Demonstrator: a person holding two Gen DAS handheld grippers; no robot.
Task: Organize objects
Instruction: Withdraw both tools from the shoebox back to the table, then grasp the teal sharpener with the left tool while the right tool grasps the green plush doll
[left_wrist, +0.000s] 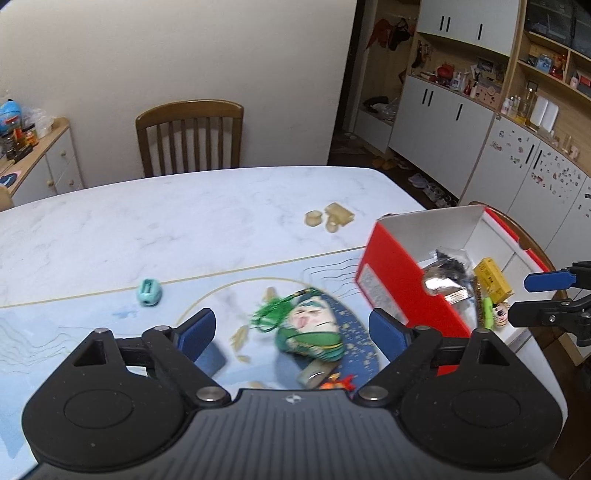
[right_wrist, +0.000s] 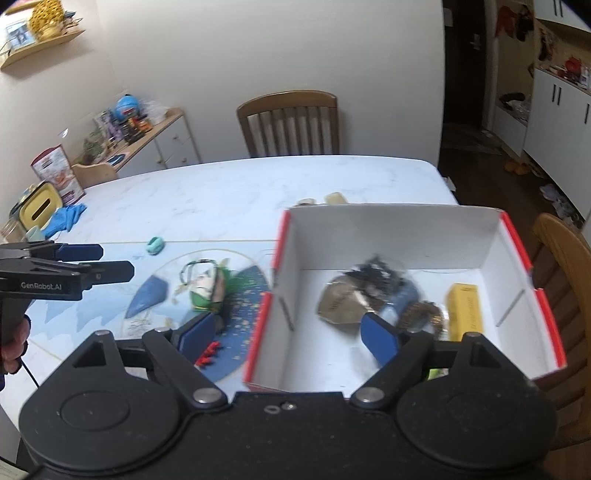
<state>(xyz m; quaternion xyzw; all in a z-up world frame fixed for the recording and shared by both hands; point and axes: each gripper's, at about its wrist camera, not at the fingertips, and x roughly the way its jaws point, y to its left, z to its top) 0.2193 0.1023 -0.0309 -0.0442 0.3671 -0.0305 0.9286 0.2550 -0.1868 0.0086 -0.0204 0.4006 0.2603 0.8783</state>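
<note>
You are partway through the tidying: the red cardboard box with the white inside (right_wrist: 402, 236) on the right of the table already holds a crumpled silvery foil packet (right_wrist: 341, 301), a dark tangled bundle (right_wrist: 380, 267) and a yellow rectangular carton (right_wrist: 464, 312), with something green and a small figure near its front corner that I cannot make out. Your left gripper (left_wrist: 291, 332) stands with its jaws wide apart and nothing between the pads, hovering over the green and white plush charm with a tassel (left_wrist: 310, 328) that lies on the blue patterned mat (left_wrist: 74, 332), just left of the box. Your right gripper (right_wrist: 290, 338) is likewise spread and empty, poised above the box's near left wall. Left to gather, as far as I can judge: the plush charm, the small teal block (left_wrist: 149, 291) at the mat's far edge, the beige pieces (left_wrist: 330, 216) farther off on the white marble-look table (left_wrist: 184, 206), and a few small red bits (right_wrist: 208, 352) near you.
</note>
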